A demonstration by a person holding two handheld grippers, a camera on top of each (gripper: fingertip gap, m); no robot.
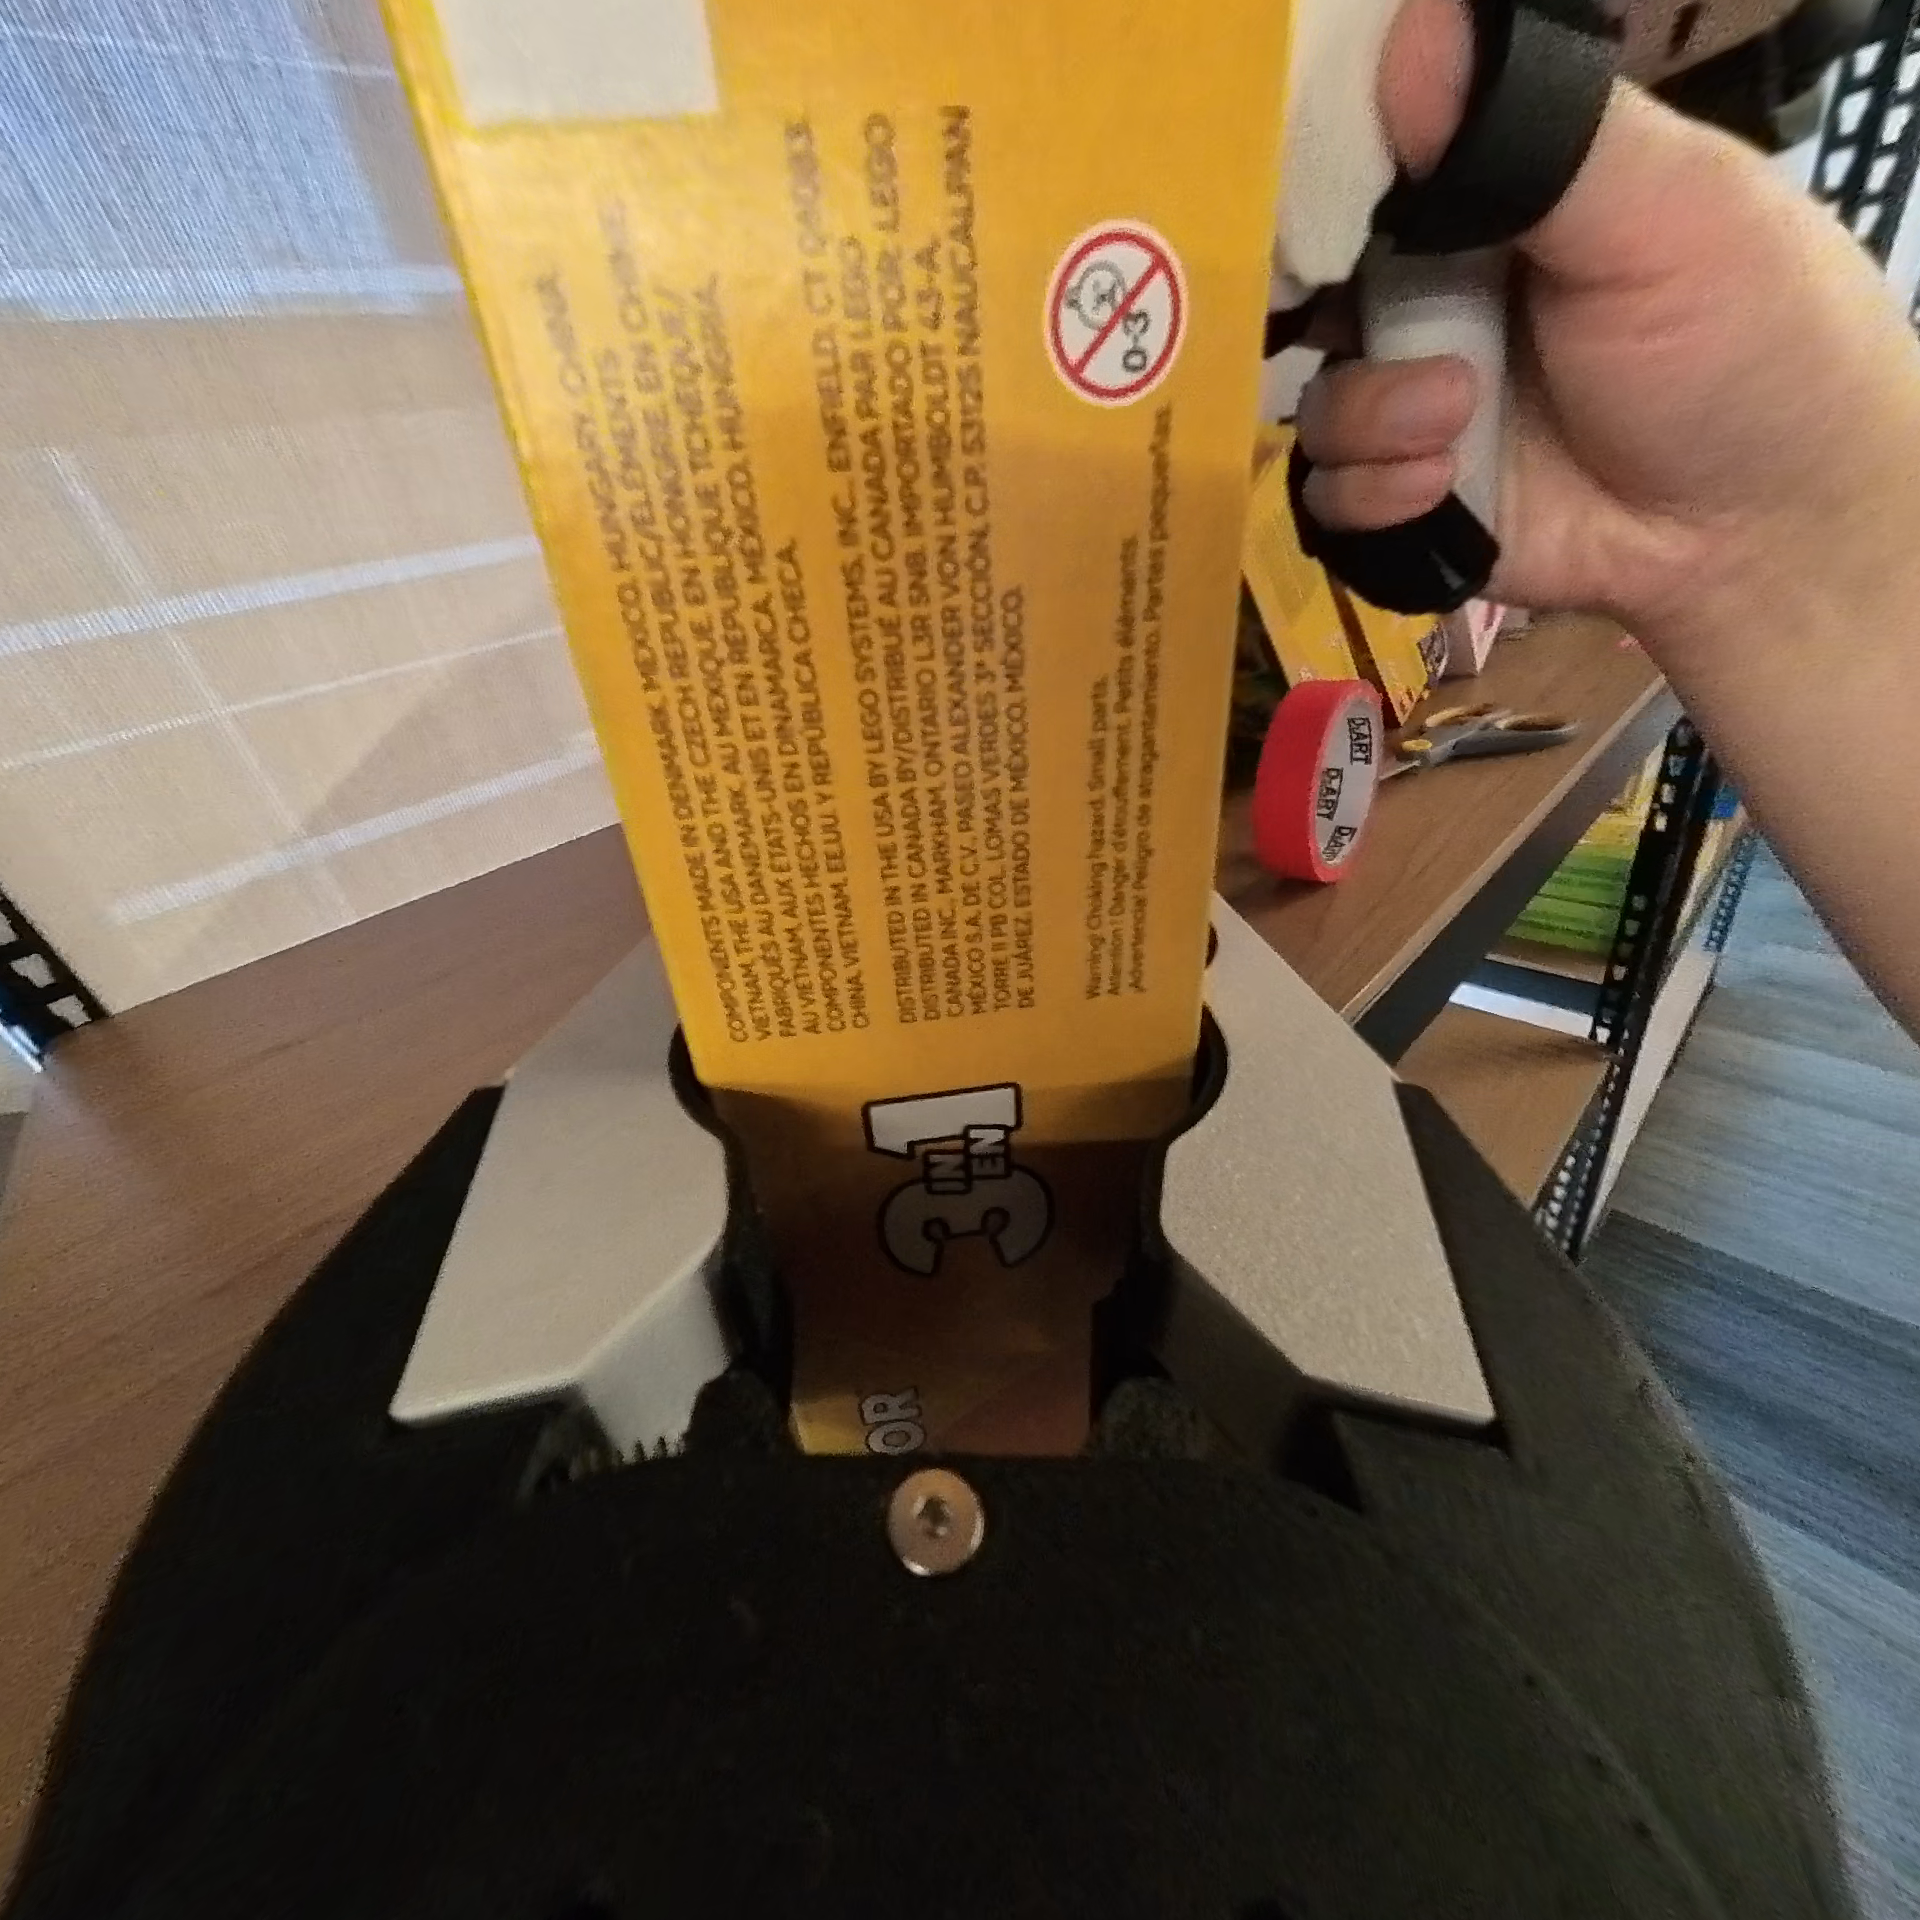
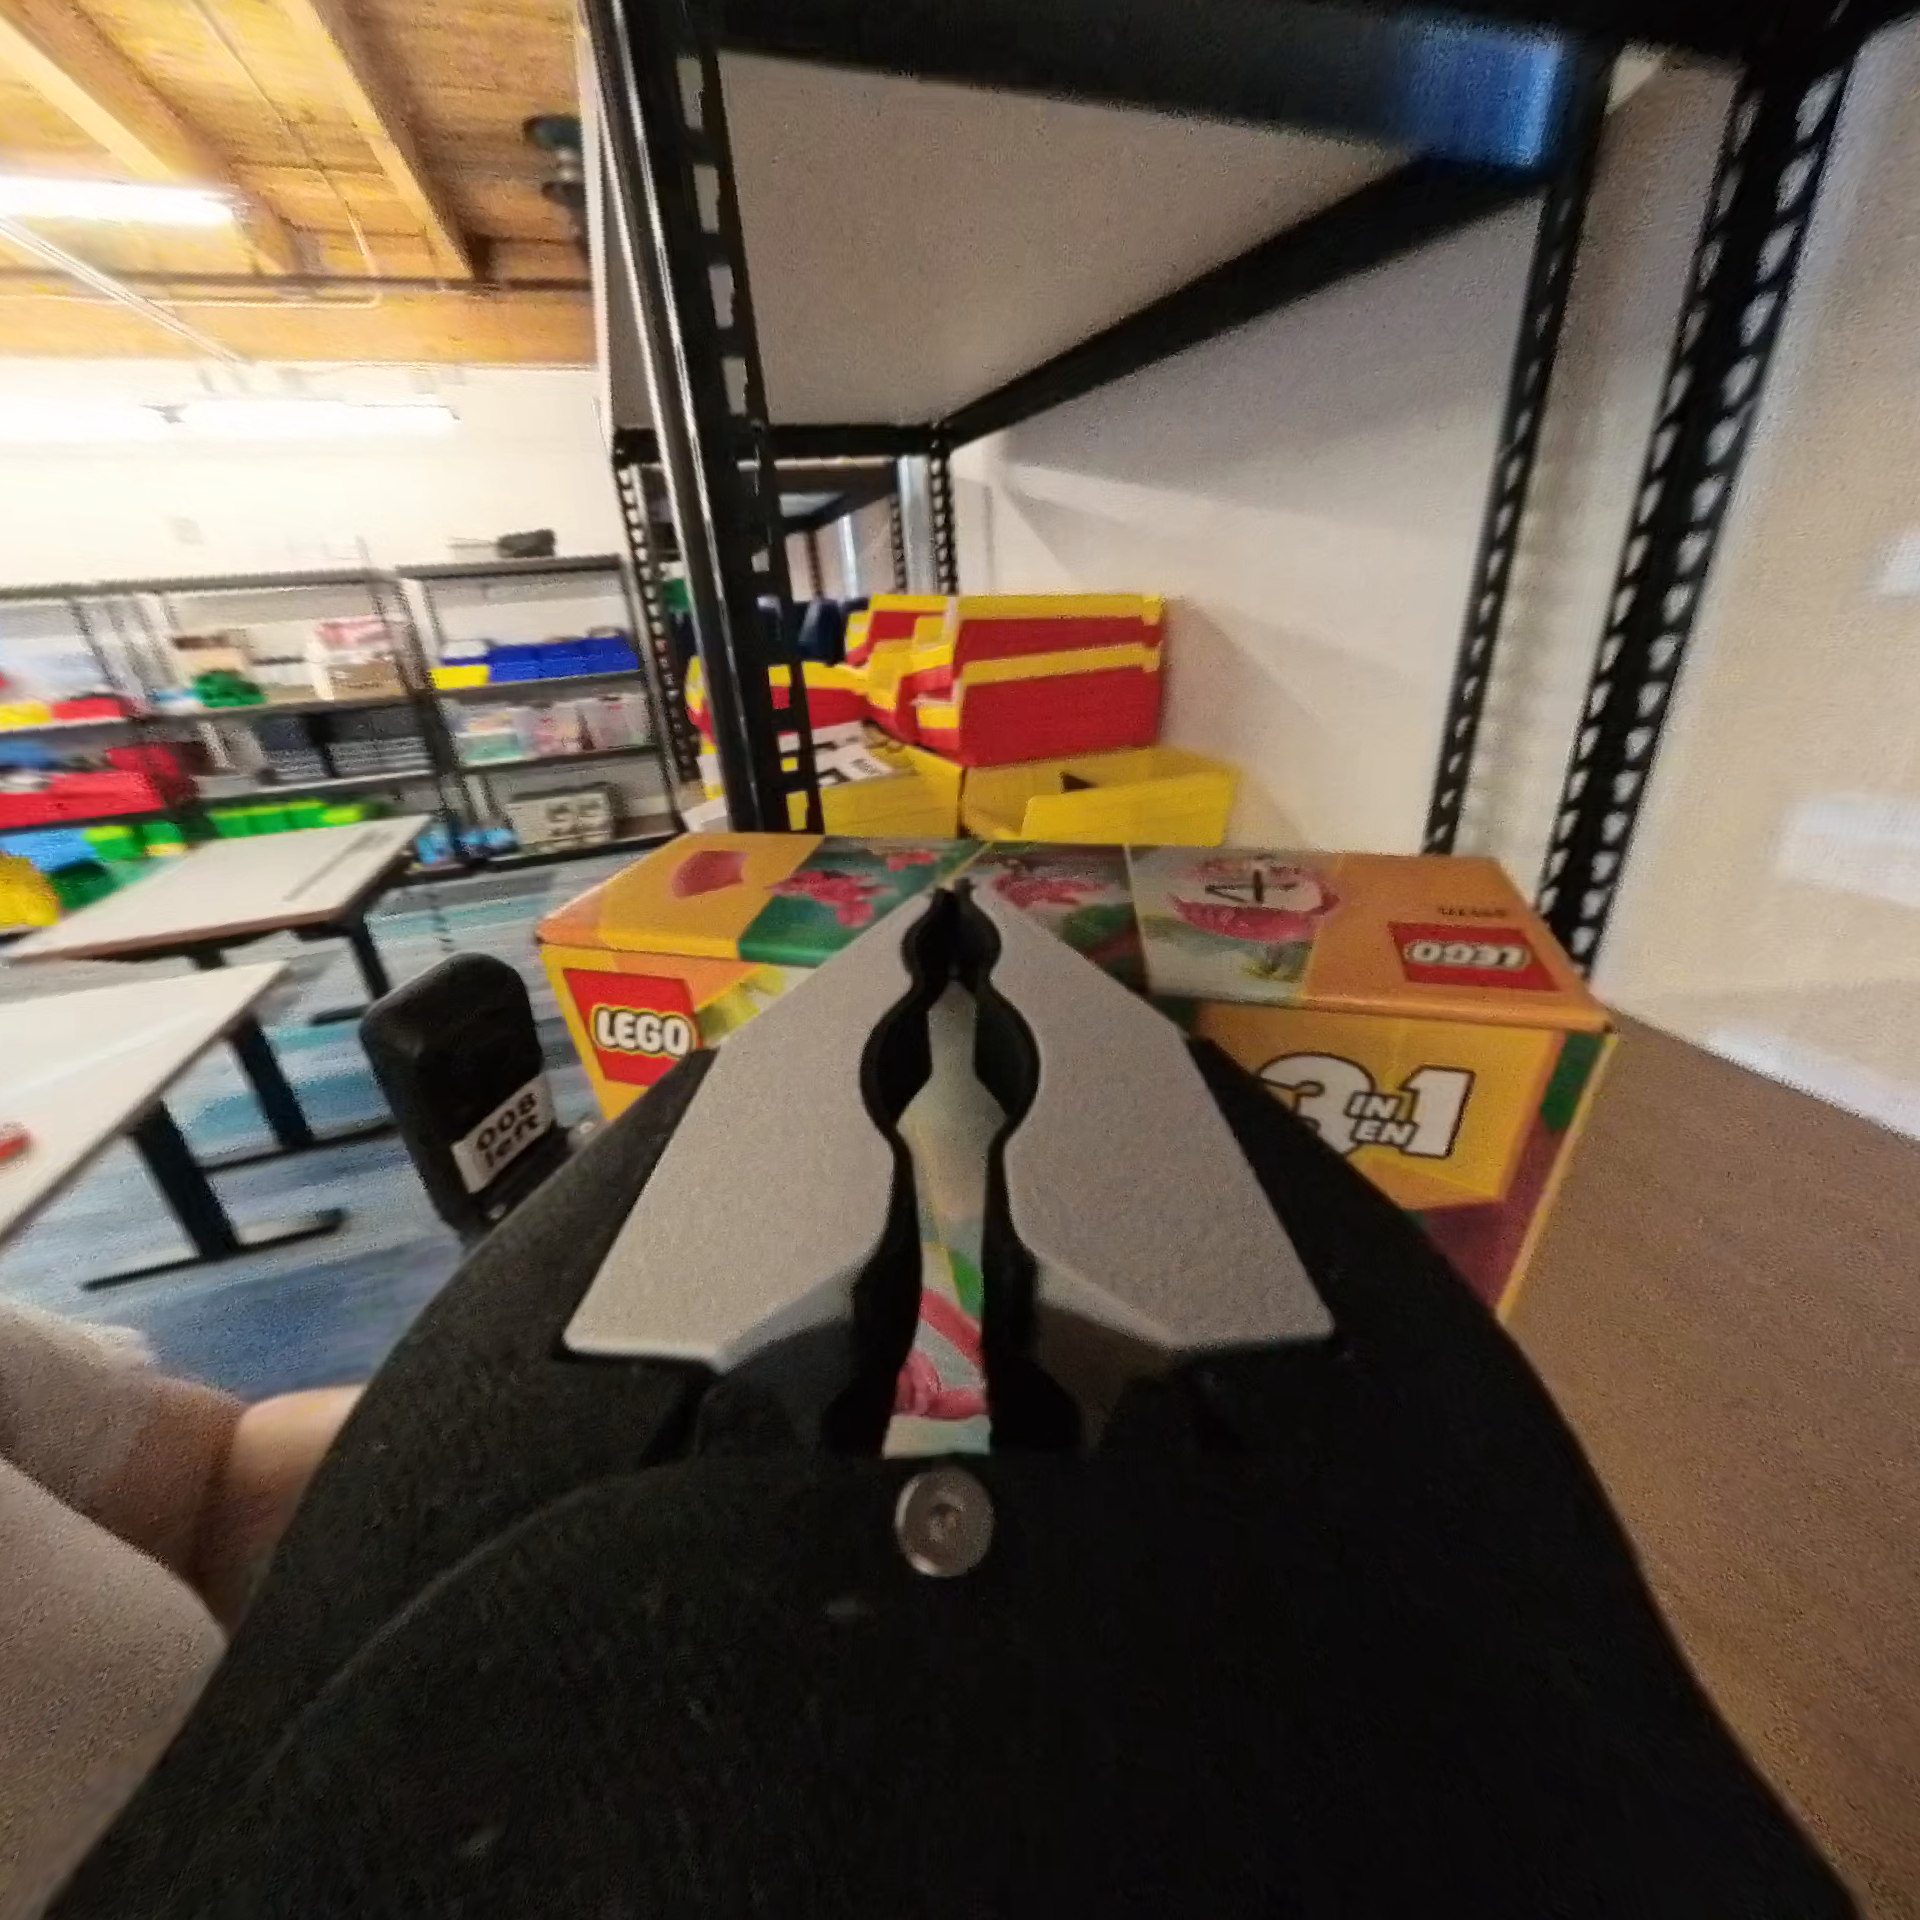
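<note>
The left gripper [image 1: 940, 1049] is pinching a yellow toy-brick box [image 1: 862, 499] by its narrow side, while the right gripper [image 2: 961, 914], pressed together, is hovering over that box [image 2: 1351, 997] on the wooden shelf [image 2: 1745, 1299].

box [image 1: 883, 582]: yellow cardboard, smooth, slight sheen
left gripper [image 1: 940, 997]: matt grey fingers, rough black body
tape roll [image 1: 1314, 779]: glossy red
shelf board [image 1: 1455, 831]: wood-look, matt
rack posts [image 2: 727, 416]: black metal

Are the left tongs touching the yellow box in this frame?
Touching. The left wrist view shows the left tongs closed on the narrow side of the yellow box, both inner faces pressed against it with no gap.
</note>
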